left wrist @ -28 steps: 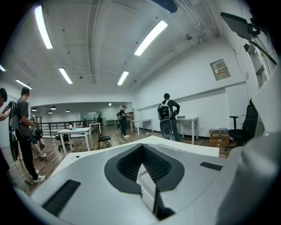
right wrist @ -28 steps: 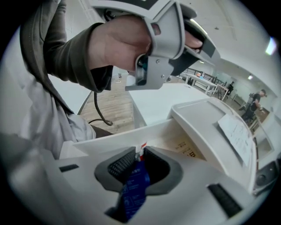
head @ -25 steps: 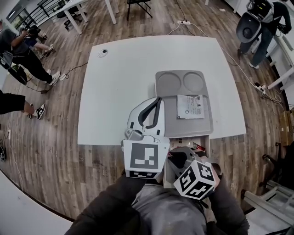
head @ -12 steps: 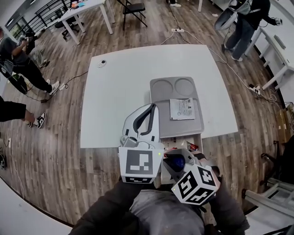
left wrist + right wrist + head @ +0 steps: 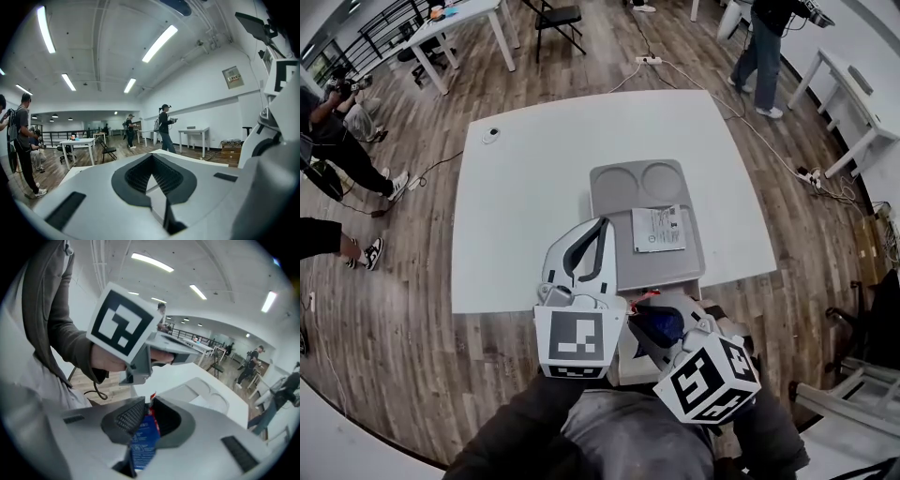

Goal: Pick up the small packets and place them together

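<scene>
While I watch, I count one white square table [image 5: 534, 187], one grey plastic tray [image 5: 614, 246], one flat white printed packet [image 5: 657, 228] on that tray, and one small glossy blue packet [image 5: 143, 441] with white print. The right gripper [image 5: 145, 411] has its fingers clamped on it, just off the table's near edge. The left gripper [image 5: 152, 161] has its fingers together, empty.

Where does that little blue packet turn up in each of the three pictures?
Head view: blue packet low centre, just past the near edge of the white table.
Left gripper view: not in it.
Right gripper view: bottom centre, clamped in the right gripper.
Shared landmark: the white table.
</scene>
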`<state>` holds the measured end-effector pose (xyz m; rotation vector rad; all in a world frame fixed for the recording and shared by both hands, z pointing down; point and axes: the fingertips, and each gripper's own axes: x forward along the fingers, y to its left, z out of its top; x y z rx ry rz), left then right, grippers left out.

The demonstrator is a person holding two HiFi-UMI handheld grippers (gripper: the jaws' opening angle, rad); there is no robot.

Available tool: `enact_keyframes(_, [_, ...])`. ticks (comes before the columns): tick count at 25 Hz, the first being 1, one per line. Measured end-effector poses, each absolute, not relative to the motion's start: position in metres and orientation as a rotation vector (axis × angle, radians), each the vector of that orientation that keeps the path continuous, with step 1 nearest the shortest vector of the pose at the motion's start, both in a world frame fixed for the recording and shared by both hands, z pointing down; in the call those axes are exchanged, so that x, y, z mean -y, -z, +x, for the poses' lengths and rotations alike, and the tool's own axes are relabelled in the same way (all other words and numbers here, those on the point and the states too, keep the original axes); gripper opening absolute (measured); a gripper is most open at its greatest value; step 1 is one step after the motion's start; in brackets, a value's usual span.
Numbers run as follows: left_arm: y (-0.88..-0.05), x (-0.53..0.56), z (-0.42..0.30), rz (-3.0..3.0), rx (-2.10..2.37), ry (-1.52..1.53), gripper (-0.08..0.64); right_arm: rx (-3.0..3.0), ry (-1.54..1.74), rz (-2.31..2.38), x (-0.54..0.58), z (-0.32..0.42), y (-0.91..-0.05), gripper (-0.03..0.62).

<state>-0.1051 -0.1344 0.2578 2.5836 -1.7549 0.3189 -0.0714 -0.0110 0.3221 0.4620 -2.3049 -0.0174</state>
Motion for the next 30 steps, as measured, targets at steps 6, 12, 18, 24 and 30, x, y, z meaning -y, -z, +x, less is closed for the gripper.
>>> enact_keyframes(6, [-0.259,0.156,-0.114,2.573,1.763,-0.328,0.0,2.291,0.029,0.559,0.059,-0.063,-0.312,0.067])
enact_keyframes(12, [-0.265,0.173,-0.125,2.557,1.766,-0.338,0.0,2.262,0.019,0.587,0.085,-0.066,-0.321,0.067])
enact_keyframes(18, [-0.272,0.182,-0.129,2.554,1.75,-0.349,0.0,2.248,-0.001,0.592,0.095,-0.069,-0.33,0.067])
enact_keyframes(24, [-0.277,0.187,-0.13,2.551,1.743,-0.359,0.0,2.243,-0.045,0.599,0.102,-0.069,-0.342,0.067])
enact_keyframes(30, [-0.282,0.191,-0.134,2.54,1.746,-0.367,0.0,2.249,-0.106,0.569,0.103,-0.073,-0.353,0.11])
